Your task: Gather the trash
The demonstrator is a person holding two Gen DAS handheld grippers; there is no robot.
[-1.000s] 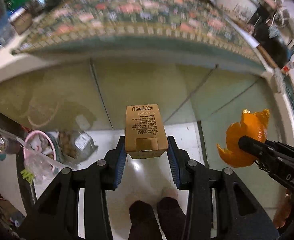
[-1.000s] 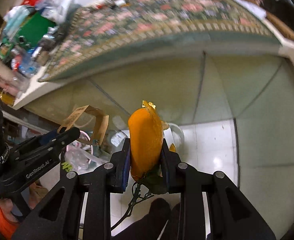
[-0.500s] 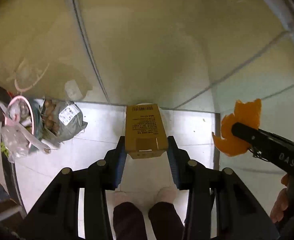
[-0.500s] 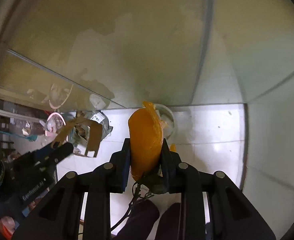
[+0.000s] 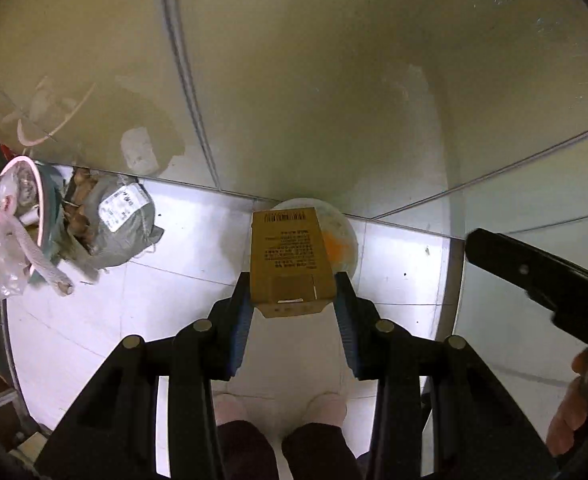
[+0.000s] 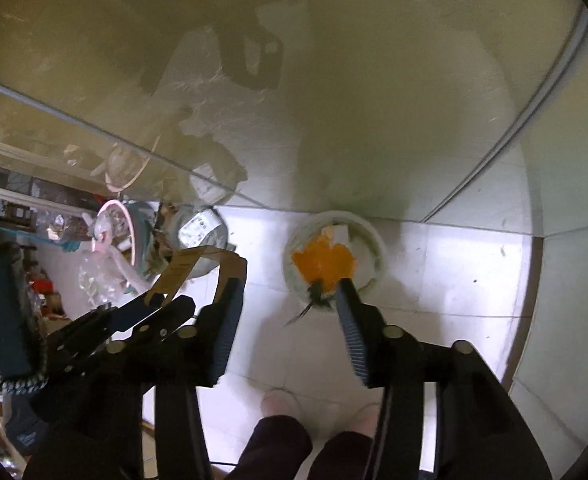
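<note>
My left gripper (image 5: 293,294) is shut on a flattened brown cardboard box (image 5: 288,256) and holds it above a white trash bin (image 5: 344,232) on the floor. In the right wrist view my right gripper (image 6: 290,296) is open above the same white bin (image 6: 368,240). The orange peel (image 6: 324,266) lies inside the bin, free of the jaws. The left gripper with its box (image 6: 198,266) shows at the left of that view. The right gripper's finger (image 5: 534,272) shows at the right edge of the left wrist view.
A grey bag with a white label (image 5: 114,220) and a pink-rimmed basket (image 5: 34,216) full of rubbish stand on the white tiled floor at the left. A beige cabinet front (image 5: 314,80) rises behind the bin. My feet (image 5: 282,406) are below the grippers.
Both grippers tilted down from the table toward the floor and bin. My right gripper opened and the orange peel dropped into the white bin. The left gripper kept its box.
</note>
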